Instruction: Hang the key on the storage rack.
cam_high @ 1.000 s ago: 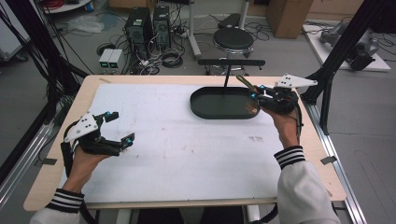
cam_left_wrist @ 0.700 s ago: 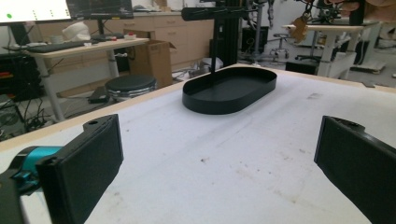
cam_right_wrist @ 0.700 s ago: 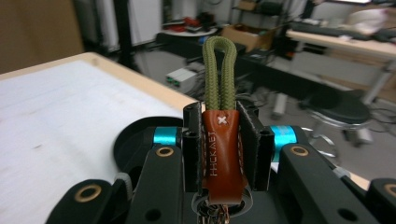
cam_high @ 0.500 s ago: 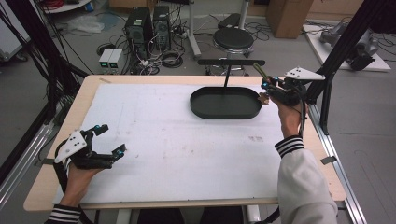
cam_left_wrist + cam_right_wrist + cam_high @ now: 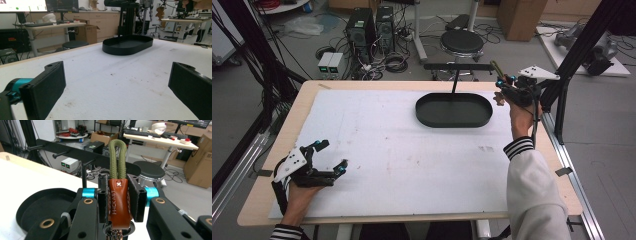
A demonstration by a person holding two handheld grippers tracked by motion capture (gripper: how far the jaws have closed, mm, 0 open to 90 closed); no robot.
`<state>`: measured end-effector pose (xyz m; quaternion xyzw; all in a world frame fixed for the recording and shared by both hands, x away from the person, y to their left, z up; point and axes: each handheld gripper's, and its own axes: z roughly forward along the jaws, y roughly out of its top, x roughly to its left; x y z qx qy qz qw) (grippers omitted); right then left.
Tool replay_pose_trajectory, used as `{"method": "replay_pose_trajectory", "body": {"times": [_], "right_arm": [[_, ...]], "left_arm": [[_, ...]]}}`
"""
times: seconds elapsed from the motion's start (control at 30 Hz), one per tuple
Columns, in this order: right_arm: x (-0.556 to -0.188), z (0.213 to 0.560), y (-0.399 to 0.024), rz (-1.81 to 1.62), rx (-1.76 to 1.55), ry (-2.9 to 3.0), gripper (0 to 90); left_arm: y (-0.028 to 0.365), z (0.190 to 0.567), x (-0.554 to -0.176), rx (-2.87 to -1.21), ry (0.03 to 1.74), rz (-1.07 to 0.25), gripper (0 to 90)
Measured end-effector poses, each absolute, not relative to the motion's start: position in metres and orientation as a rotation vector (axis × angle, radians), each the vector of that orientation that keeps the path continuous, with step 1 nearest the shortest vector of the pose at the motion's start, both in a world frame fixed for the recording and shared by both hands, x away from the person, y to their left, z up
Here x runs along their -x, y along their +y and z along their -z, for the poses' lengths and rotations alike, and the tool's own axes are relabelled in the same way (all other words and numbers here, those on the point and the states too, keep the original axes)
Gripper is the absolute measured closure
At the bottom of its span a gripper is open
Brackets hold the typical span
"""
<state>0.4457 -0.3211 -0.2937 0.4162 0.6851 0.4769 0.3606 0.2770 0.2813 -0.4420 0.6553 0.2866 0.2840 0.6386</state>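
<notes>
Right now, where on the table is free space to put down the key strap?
The white mat lies bare between the left gripper and the black oval tray. The tray's floor also looks bare. The far right corner is tight: the right gripper, shut on the key strap, is beside the black rack.

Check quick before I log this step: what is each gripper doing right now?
Left gripper: open, holding nothing.
Right gripper: shut on the brown leather keychain with green cord loop.

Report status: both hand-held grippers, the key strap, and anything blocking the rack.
Right hand-held gripper shut on key strap, green loop up, beside black tray. Left hand-held gripper open, empty, low over white mat. Peg rack ahead, path unobstructed.
</notes>
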Motion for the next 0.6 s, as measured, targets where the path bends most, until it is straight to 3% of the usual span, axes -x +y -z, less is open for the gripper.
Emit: {"method": "replay_pose_trajectory", "body": {"times": [0.6], "right_arm": [[-0.466, 0.312, -0.319, -1.176, -1.147, 1.781, 72.7]], "left_arm": [[0.286, 0.452, -0.274, -1.481, 0.704, -0.668, 1.7]]}}
